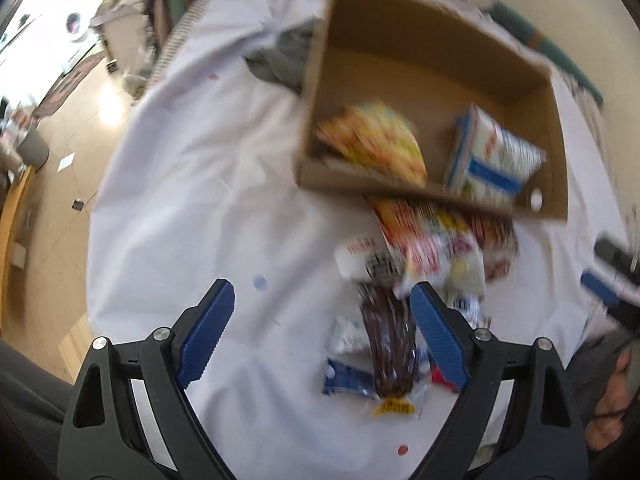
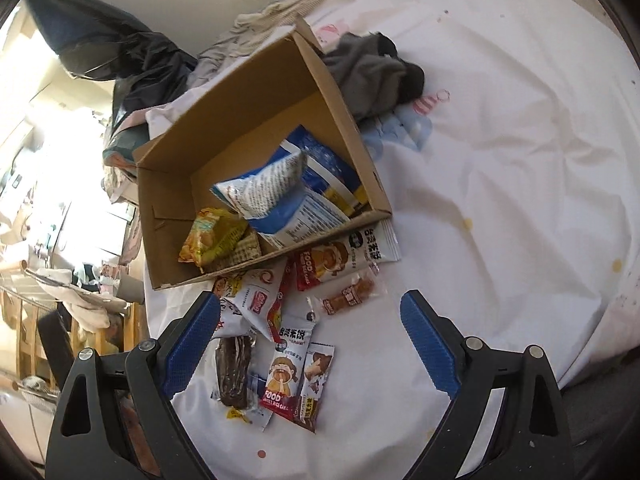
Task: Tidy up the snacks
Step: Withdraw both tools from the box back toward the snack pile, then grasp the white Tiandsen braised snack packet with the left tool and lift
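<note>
An open cardboard box (image 2: 224,128) lies on a white sheet and holds a blue-and-white bag (image 2: 288,200) and a yellow packet (image 2: 208,238). The box also shows in the blurred left wrist view (image 1: 420,64). Several small snack packets lie in front of it, among them a dark brown bar (image 2: 234,372), a red-and-white rice cake packet (image 2: 286,372) and an orange snack (image 2: 350,294). My right gripper (image 2: 310,308) is open and empty above these packets. My left gripper (image 1: 322,296) is open and empty, with the brown bar (image 1: 386,340) near its right finger.
A grey-black garment (image 2: 372,76) lies beside the box's far side. Dark clothing and bedding (image 2: 132,60) pile up behind the box. The sheet (image 2: 500,180) stretches to the right. The bed's left edge drops to the floor (image 1: 60,184). The other gripper (image 1: 612,280) shows at the right edge.
</note>
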`<state>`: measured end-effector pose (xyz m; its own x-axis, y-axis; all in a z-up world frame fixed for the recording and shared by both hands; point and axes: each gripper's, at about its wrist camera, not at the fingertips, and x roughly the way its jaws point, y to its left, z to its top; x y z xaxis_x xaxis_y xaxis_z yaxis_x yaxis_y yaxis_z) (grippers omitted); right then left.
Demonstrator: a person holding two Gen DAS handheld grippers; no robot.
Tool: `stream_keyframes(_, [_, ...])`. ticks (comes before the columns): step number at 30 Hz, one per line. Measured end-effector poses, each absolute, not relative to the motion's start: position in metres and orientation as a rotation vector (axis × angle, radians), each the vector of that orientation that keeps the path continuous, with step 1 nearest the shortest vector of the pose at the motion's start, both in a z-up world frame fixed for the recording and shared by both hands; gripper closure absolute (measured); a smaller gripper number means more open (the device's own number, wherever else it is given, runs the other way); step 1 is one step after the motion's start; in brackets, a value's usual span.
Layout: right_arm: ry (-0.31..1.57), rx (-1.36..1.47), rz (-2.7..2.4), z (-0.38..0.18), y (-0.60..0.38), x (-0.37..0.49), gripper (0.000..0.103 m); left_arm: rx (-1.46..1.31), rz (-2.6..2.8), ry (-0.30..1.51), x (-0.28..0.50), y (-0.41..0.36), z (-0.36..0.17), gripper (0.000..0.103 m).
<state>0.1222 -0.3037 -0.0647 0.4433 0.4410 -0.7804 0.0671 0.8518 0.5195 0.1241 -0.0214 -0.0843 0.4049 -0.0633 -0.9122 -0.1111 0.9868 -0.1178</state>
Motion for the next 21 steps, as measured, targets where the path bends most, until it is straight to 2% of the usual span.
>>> stream_keyframes(8, [1.104, 0.536, 0.24, -0.066, -0.304, 0.123, 0.009, 0.094, 0.026, 1.194, 0.137, -0.094, -0.116, 0.015])
stream_keyframes(17, [1.121, 0.568, 0.249, -0.07, -0.306, 0.127, 0.009, 0.124, 0.097, 1.323, 0.158, -0.11, -0.159, 0.015])
stream_keyframes(20, [1.12, 0.592, 0.256, -0.071, -0.307, 0.128, 0.009, 0.115, 0.068, 1.331, 0.157, -0.114, -0.158, 0.029])
stream_keyframes(21, [1.12, 0.599, 0.258, -0.071, -0.307, 0.129, 0.009, 0.126, 0.055, 1.328, 0.156, -0.116, -0.157, 0.038])
